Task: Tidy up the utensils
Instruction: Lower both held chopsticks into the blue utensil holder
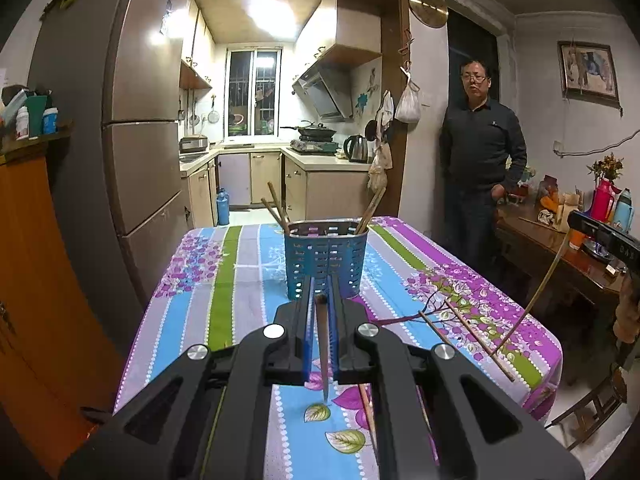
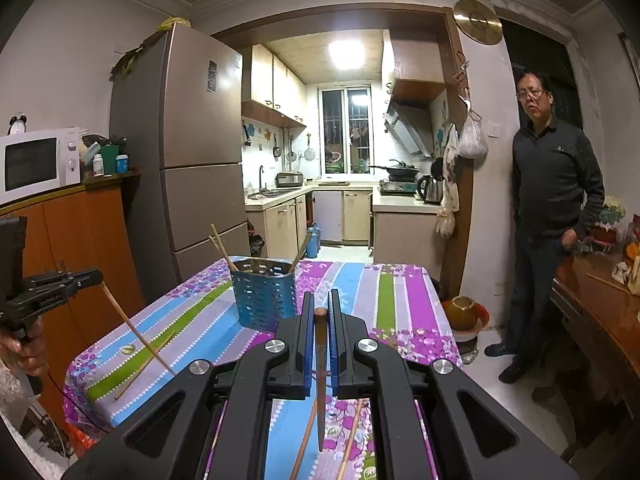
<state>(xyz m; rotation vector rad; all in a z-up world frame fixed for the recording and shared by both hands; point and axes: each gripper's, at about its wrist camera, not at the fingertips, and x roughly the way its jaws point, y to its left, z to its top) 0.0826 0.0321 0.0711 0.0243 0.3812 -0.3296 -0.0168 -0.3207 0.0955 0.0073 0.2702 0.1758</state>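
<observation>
From the left wrist, a table under a striped, flowered cloth (image 1: 240,280) runs toward a lit kitchen, with a tall fridge (image 1: 136,140) at the far left and an orange cabinet (image 1: 36,260) nearer on that side. A perforated blue utensil holder (image 1: 326,260) stands mid-table, several chopsticks leaning out of it. The left gripper (image 1: 321,300) is pinched tight on a dark chopstick (image 1: 323,352) that hangs down between its jaws above the cloth. Right of it two loose chopsticks (image 1: 460,332) lie on the cloth. At the right edge the right gripper (image 1: 600,236) holds another stick slanting down. A person in dark clothes (image 1: 480,152) stands at the far right beside a wooden sideboard (image 1: 560,264).

From the right wrist, the holder (image 2: 264,292) stands ahead, slightly left. The right gripper (image 2: 321,312) is clamped on a brown chopstick (image 2: 320,368) pointing down. Two sticks (image 2: 352,436) lie on the cloth (image 2: 400,300) beneath. The left gripper (image 2: 98,278) at left holds its stick slanting down. A microwave (image 2: 36,164) sits on the cabinet.
</observation>
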